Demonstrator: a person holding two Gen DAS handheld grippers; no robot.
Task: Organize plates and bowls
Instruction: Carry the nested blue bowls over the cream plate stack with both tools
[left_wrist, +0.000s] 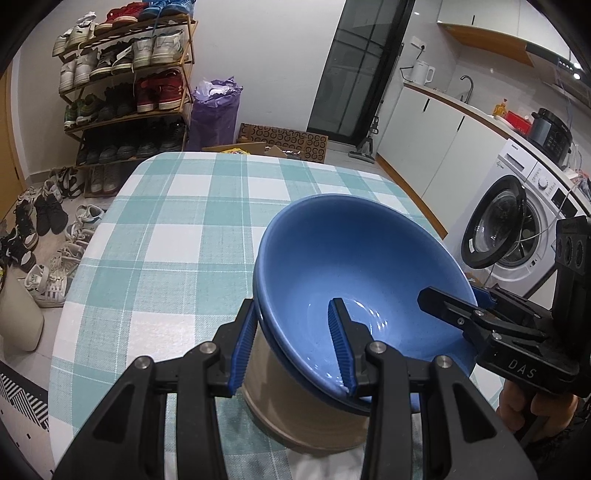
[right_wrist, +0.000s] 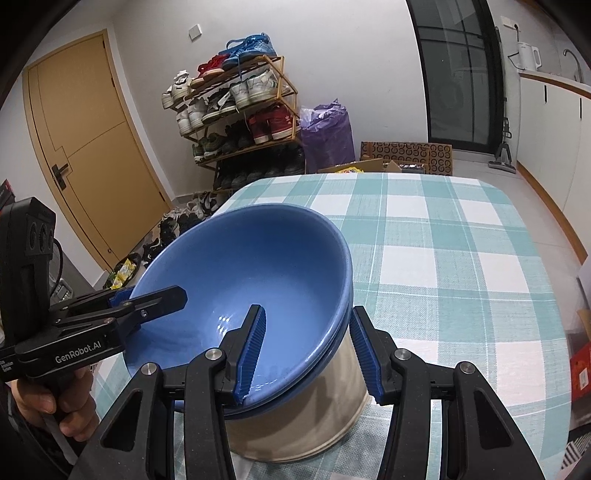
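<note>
- Bowls (left_wrist: 354, 266): blue nested stack, tilted, its beige base low over the checked counter (left_wrist: 166, 236), between both claws.
- Left claw (left_wrist: 295, 343): clenched on the near-left rim, one finger inside, one outside.
- Right claw (right_wrist: 308, 350): grasping the opposite rim likewise; neither hand is nearer.

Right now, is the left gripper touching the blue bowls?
Touching. Left wrist view: left gripper straddles the blue bowls' rim, one pad inside, one outside, both against the wall.
</note>
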